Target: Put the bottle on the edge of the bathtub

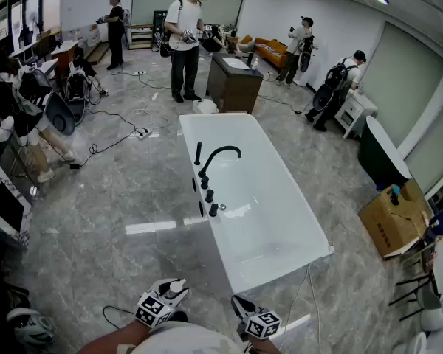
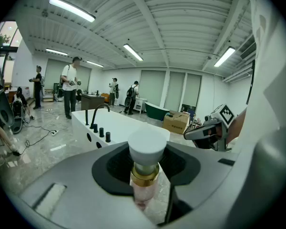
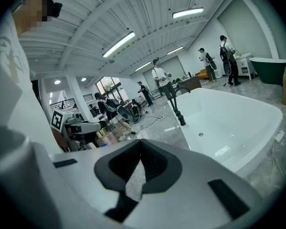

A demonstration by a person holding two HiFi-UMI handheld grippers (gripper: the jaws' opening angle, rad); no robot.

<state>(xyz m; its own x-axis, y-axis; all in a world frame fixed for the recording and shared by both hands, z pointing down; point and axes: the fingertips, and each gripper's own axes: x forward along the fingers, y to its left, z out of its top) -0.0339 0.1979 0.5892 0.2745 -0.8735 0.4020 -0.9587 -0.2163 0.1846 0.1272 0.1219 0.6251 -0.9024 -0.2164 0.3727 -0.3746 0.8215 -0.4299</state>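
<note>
Bottle (image 2: 146, 151) stands cap-up, clenched in the left tool (image 1: 170, 298); the bathtub (image 1: 217, 243) edge lies just ahead, slightly right; right tool (image 1: 240, 306) closed, empty

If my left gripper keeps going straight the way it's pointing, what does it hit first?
Probably the white bathtub: its near end sits right beyond the bottle held in the left gripper. Depth is hard to judge.

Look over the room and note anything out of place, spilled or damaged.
Nothing looks spilled or damaged. The oddest sight is the white bathtub standing free in the middle of a busy workroom, with loose cables trailing nearby, which someone could trip over.
</note>
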